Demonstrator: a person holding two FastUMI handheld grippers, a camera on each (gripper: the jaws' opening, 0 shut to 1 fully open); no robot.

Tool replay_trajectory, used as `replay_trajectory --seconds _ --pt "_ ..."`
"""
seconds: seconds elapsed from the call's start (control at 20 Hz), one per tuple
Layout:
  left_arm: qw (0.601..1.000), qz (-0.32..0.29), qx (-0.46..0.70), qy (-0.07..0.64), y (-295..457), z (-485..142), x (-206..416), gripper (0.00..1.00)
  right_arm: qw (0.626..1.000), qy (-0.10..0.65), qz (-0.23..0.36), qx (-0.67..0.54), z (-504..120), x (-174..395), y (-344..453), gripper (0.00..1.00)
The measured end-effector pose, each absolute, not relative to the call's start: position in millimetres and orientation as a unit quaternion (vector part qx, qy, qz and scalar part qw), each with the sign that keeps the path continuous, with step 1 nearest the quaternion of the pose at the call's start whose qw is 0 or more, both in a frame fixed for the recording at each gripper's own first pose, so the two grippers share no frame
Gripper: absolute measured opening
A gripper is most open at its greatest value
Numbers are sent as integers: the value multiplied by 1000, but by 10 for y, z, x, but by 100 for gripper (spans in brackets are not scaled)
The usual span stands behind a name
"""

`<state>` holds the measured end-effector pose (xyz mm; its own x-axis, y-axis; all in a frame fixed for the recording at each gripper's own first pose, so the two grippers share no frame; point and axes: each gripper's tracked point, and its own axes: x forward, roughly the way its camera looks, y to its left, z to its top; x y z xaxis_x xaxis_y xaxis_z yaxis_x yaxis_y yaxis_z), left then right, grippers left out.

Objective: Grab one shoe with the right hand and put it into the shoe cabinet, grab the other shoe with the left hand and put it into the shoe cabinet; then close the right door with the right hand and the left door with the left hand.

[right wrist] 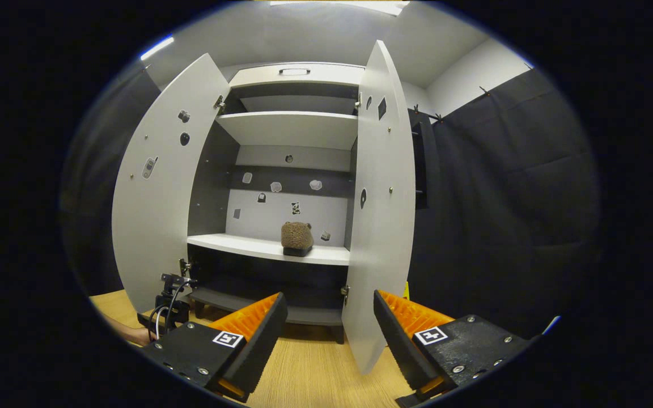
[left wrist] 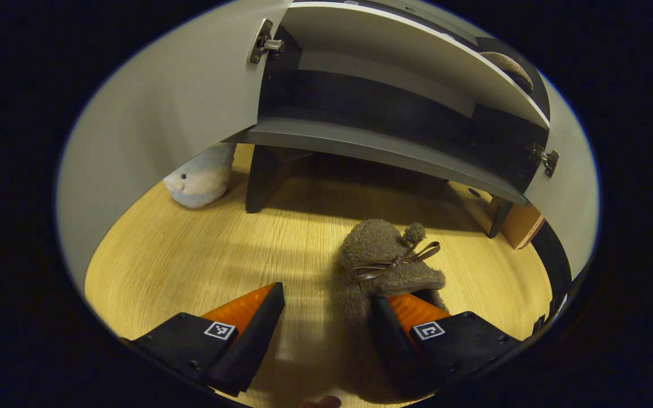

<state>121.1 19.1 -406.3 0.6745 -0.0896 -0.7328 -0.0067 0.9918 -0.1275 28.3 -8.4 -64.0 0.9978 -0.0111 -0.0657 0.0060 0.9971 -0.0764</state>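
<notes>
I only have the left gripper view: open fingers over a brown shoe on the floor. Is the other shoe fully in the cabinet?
Observer: Yes. In the right gripper view the first shoe sits on the middle shelf, toward its right side.
Operator: Doors?
Observer: Both wide open; the right door stands edge-on toward the right gripper.
Operator: Is the right gripper holding anything?
Observer: No. Its fingers are open with nothing between them, back from the cabinet.

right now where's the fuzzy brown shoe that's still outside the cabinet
In the left gripper view the fuzzy brown shoe lies on the wooden floor before the open shoe cabinet, the left gripper open around its near end.
</notes>
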Motion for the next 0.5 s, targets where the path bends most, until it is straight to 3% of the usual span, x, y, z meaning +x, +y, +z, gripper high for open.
replay_trajectory --seconds 0.1,0.15,0.25,0.3,0.35,0.5 --pt "914 -28 -69 399 128 -4080 1244 94 998 40 -2 -42 -672 294 -71 94" --pt "915 -29 -71 395 113 -4077 1256 85 998 42 0 -43 -689 299 -69 94" --pt "916 -35 -72 393 57 -4087 1261 80 998 46 3 -42 -717 310 -59 94" --pt "917 -37 -79 389 0 -4070 1262 71 998 46 4 -41 -720 324 -53 94" --pt "918 -36 -76 387 -43 -4054 1268 54 998 46 6 -40 -717 328 -50 94" --pt "923 -23 -44 383 21 -4021 1307 17 998 46 11 -35 -731 344 -30 94"
